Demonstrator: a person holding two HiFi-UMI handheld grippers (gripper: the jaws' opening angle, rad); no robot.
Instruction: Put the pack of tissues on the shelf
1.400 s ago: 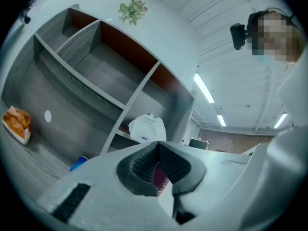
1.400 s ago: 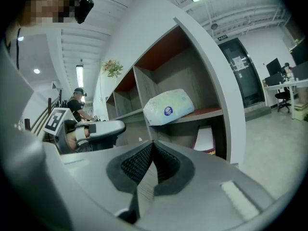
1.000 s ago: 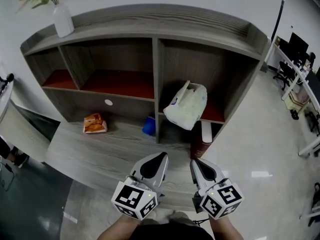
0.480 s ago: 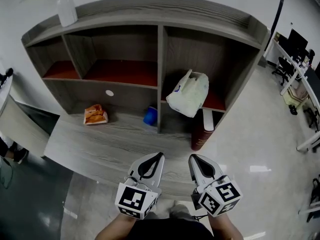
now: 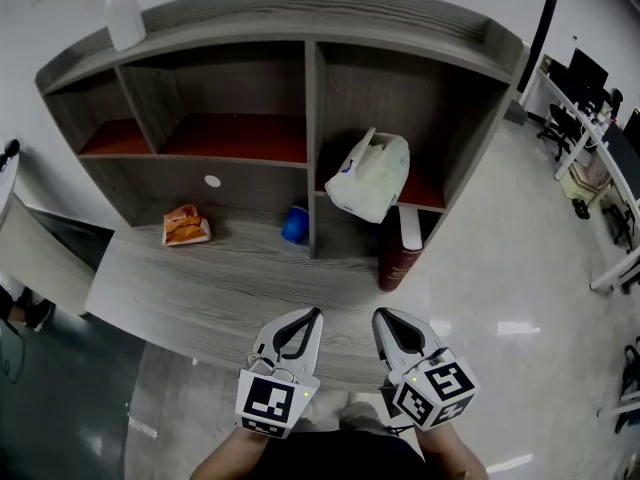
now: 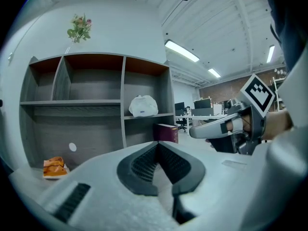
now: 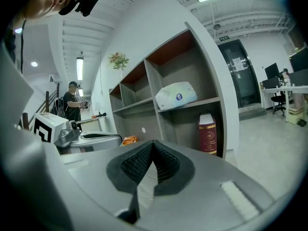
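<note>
The pack of tissues (image 5: 368, 176), a white plastic-wrapped bundle with a blue mark, lies on the red board of the shelf's (image 5: 310, 43) right compartment, overhanging its front edge. It also shows in the left gripper view (image 6: 143, 106) and the right gripper view (image 7: 176, 96). My left gripper (image 5: 312, 314) and right gripper (image 5: 379, 315) hover side by side over the front of the low grey counter, well short of the pack. Both are shut with nothing between the pads (image 6: 158, 146) (image 7: 153, 143).
An orange snack bag (image 5: 185, 225) and a blue object (image 5: 295, 225) lie on the lower level. A maroon box (image 5: 400, 258) stands under the right compartment. A white vase (image 5: 122, 18) sits on top at the left. Office desks (image 5: 590, 118) stand at the right; a person (image 7: 72, 100) stands far off.
Both grippers have drawn back a little toward me and sit lower in the head view. The tissue pack has stayed on its shelf board.
</note>
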